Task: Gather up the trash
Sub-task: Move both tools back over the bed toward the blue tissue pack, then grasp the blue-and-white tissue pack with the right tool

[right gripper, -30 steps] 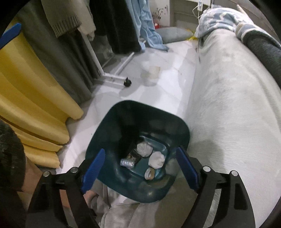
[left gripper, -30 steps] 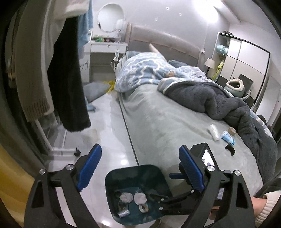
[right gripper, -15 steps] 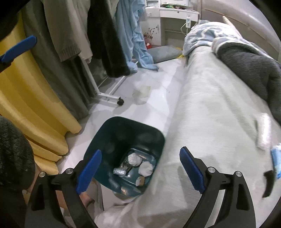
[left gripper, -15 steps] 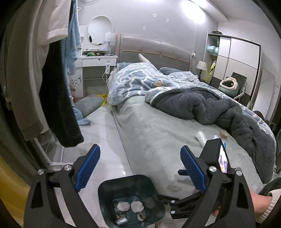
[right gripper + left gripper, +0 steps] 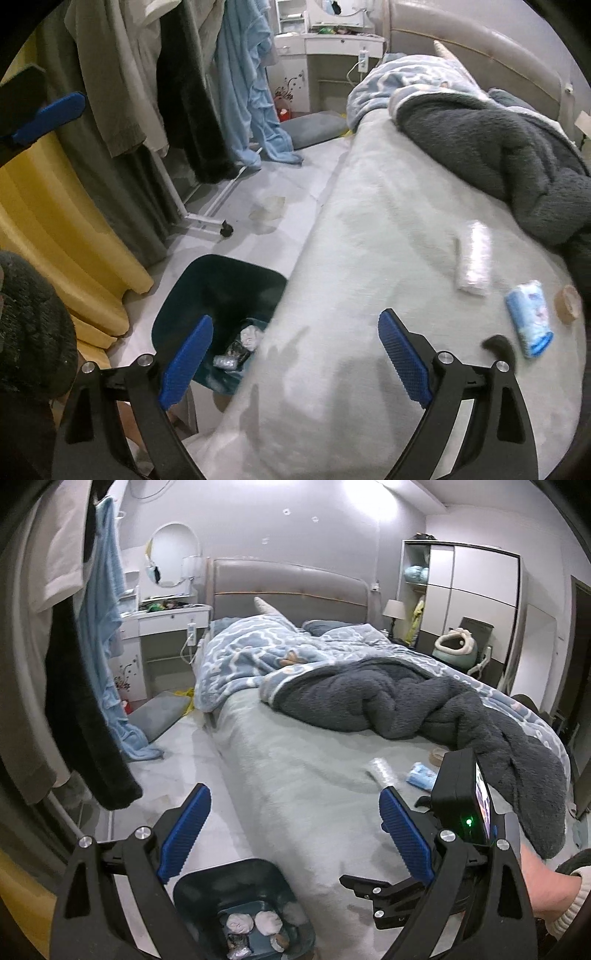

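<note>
Both the left gripper [image 5: 295, 834] and right gripper [image 5: 293, 356] gape wide, empty; the right's jaws have just been opening. Bin [image 5: 221, 280] at seven o'clock; crumpled wrapper [image 5: 473, 264], blue packet [image 5: 529, 323], tape roll [image 5: 569, 304] at two o'clock on the bed [image 5: 369, 258], nothing blocking.

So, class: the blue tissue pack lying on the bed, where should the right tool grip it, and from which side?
Grip the blue tissue pack across its narrow width, at mid-length, coming from above. It lies flat on the bed, its long sides clear of the tape roll and the clear wrapped roll. The right tool is open and empty.
</note>
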### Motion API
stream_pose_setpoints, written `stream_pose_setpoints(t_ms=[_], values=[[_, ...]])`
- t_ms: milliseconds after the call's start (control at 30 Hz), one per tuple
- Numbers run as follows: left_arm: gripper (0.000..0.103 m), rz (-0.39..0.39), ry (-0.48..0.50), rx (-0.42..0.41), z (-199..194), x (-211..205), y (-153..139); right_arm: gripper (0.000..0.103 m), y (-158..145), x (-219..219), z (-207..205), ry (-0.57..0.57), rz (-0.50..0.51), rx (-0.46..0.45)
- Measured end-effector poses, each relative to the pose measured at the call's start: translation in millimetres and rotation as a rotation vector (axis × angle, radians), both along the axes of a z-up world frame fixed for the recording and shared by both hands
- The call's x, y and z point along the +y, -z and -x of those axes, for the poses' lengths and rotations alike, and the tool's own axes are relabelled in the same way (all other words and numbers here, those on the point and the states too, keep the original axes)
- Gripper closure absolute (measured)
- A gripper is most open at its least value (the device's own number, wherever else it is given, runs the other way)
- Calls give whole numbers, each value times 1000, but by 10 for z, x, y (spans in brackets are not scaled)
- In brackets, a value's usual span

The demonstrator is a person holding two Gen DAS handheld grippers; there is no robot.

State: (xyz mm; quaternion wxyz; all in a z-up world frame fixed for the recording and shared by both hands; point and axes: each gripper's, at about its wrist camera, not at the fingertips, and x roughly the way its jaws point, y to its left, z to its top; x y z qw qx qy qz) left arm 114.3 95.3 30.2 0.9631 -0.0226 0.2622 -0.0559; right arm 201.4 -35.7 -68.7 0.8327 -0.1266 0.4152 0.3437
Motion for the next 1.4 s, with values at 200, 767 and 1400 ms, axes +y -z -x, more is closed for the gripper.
stream_pose_setpoints(t_ms=[200,767,1400], values=[[9,-13,31,1,-89,-169,2,10,-96,-301,-75,31,3,-24],[9,-27,141,15,-362,-554,96,10,-173,-1085,-394,121,11,-60],[5,16,304,115,-820,-904,595,10,-8,-1547,-795,169,-2,-47]])
